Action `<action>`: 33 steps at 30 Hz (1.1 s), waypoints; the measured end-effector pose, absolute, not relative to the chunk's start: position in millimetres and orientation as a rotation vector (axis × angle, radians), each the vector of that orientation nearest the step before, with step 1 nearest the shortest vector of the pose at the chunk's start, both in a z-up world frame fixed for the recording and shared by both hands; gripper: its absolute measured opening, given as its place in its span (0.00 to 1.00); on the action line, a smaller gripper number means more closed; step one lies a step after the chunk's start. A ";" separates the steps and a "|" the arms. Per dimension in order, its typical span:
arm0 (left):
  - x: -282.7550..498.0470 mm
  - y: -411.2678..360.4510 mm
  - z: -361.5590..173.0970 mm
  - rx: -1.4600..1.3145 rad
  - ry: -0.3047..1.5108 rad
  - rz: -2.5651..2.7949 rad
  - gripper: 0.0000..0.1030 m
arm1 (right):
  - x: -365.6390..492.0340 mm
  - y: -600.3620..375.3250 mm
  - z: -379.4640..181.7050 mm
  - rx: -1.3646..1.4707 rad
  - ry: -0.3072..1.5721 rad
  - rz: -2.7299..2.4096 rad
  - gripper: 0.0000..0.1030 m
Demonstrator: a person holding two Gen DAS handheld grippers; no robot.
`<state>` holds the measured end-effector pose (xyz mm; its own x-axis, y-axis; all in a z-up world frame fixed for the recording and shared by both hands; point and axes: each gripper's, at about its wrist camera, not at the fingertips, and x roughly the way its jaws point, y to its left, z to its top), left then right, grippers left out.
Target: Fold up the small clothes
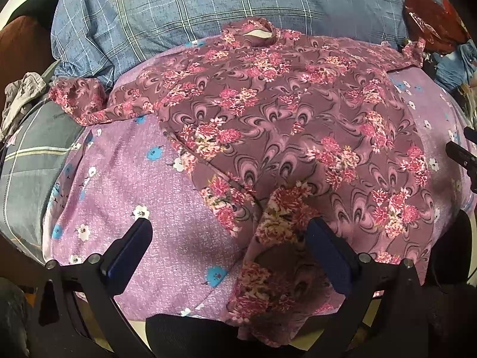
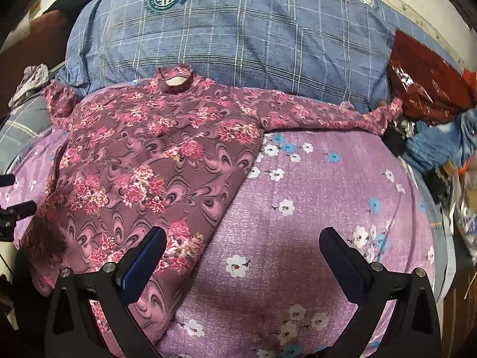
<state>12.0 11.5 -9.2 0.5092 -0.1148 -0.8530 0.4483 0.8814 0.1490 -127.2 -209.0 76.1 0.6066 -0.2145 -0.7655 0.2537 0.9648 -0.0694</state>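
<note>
Left wrist view shows the floral top (image 1: 268, 125) spread flat on a purple flowered sheet (image 1: 125, 179), collar toward a blue plaid pillow (image 1: 208, 3), sleeves out to either side. The left gripper (image 1: 229, 238) is spread wide over the hem, holding nothing. The right gripper (image 2: 243, 249) is likewise spread, empty, its left finger over the top's edge. Red foil packaging (image 2: 423, 71) lies beyond the right sleeve.

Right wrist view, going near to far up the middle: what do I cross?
Open right tongs → purple floral sheet → mauve floral top with its collar → blue plaid pillow.
</note>
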 end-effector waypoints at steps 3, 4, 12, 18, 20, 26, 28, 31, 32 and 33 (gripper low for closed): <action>7.7 7.6 -9.5 0.374 0.990 -0.360 1.00 | -129.2 -212.7 73.7 0.066 0.871 -0.275 0.99; 6.4 6.3 -10.0 0.380 0.993 -0.361 1.00 | -129.8 -212.7 73.1 0.068 0.866 -0.275 0.99; -8.1 -3.4 -12.6 0.388 1.006 -0.407 1.00 | -130.0 -205.6 63.5 0.079 0.873 -0.196 0.99; -5.9 -3.6 -14.1 0.381 1.019 -0.419 1.00 | -131.0 -209.2 61.3 0.103 0.875 -0.213 0.99; -4.1 -1.4 -13.7 0.368 1.020 -0.418 1.00 | -131.3 -211.6 62.2 0.114 0.870 -0.227 0.99; 2.0 3.5 -8.4 0.321 1.000 -0.410 1.00 | -128.2 -210.1 64.1 0.116 0.880 -0.238 0.99; 1.1 3.0 -7.3 0.319 0.987 -0.412 1.00 | -127.9 -205.0 67.4 0.102 0.874 -0.232 0.99; -1.0 2.0 -8.2 0.328 0.981 -0.417 1.00 | -127.7 -197.2 70.8 0.055 0.866 -0.234 0.99; -1.8 2.6 -8.8 0.327 0.983 -0.419 1.00 | -127.6 -195.5 71.3 0.042 0.865 -0.235 0.99; -1.8 3.1 -8.9 0.325 0.985 -0.420 1.00 | -127.7 -193.8 71.7 0.035 0.865 -0.234 0.99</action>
